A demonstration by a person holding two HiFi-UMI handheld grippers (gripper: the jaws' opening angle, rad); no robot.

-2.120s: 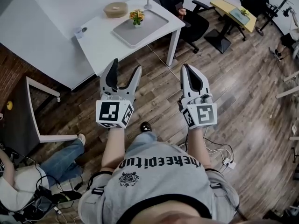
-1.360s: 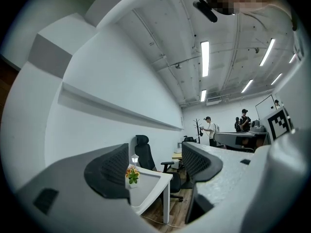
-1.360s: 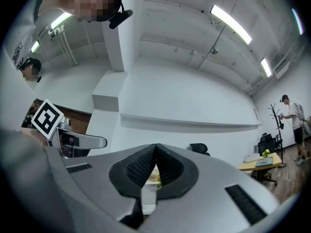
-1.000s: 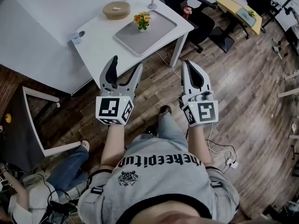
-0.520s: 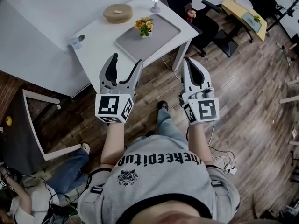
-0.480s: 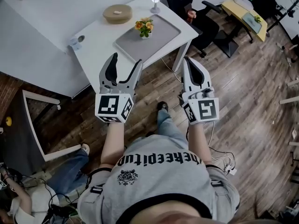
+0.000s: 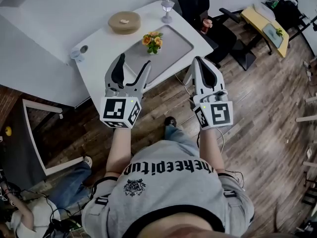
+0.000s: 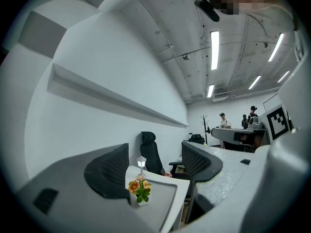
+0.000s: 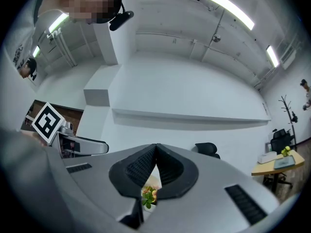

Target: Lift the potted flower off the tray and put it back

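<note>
the potted flower is seen upright on the grey tray, near its far edge, on the white tabletop. the left tool is held over the tabletop's near edge with its jaws spread wide and nothing between them; the flower is framed beyond the gap, well apart. the right tool is held alongside, jaws pressed together, empty. a round wooden dish and a small lamp are set behind the tray.
</note>
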